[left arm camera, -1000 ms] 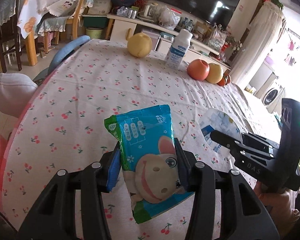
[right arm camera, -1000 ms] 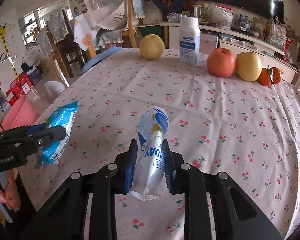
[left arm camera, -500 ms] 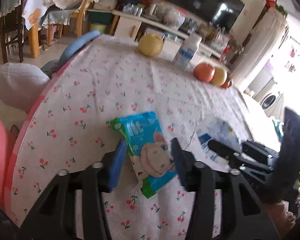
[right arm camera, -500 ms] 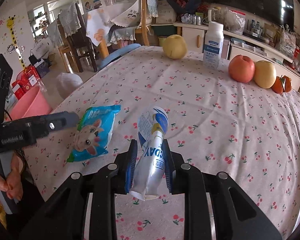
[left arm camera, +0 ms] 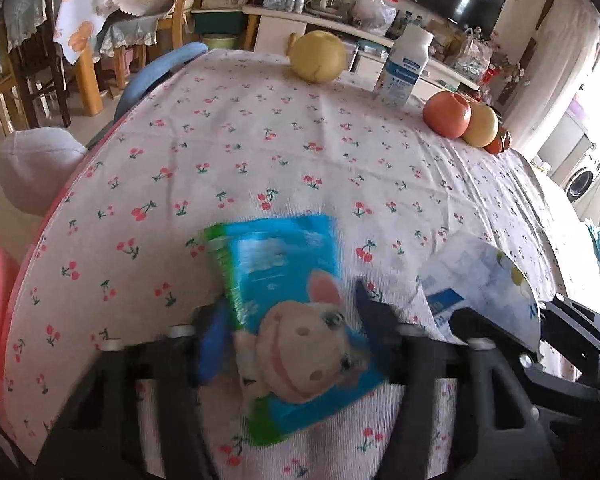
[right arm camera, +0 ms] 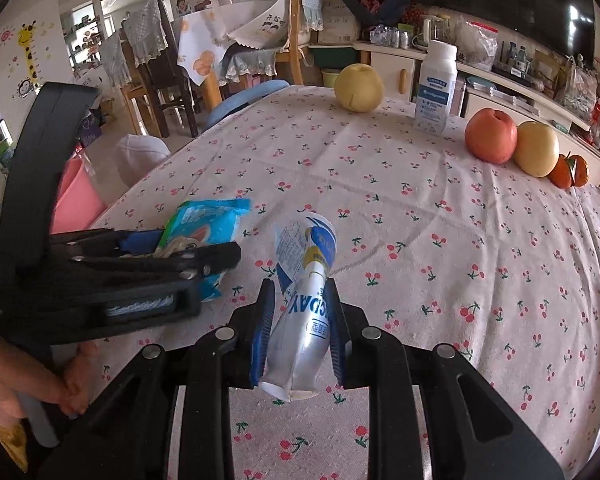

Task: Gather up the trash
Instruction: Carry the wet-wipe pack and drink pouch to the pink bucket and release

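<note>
Left tool parted; right tool clamped

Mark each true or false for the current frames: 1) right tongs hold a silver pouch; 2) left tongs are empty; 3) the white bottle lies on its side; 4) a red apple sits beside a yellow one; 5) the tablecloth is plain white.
1) The right tongs hold a silver pouch. True.
2) The left tongs are empty. False: a blue snack bag with a cartoon animal sits between the fingers, though motion blur hides whether they clamp it.
3) The white bottle lies on its side. False: it stands upright.
4) A red apple sits beside a yellow apple. True.
5) The tablecloth is plain white. False: it has a cherry print.
</note>
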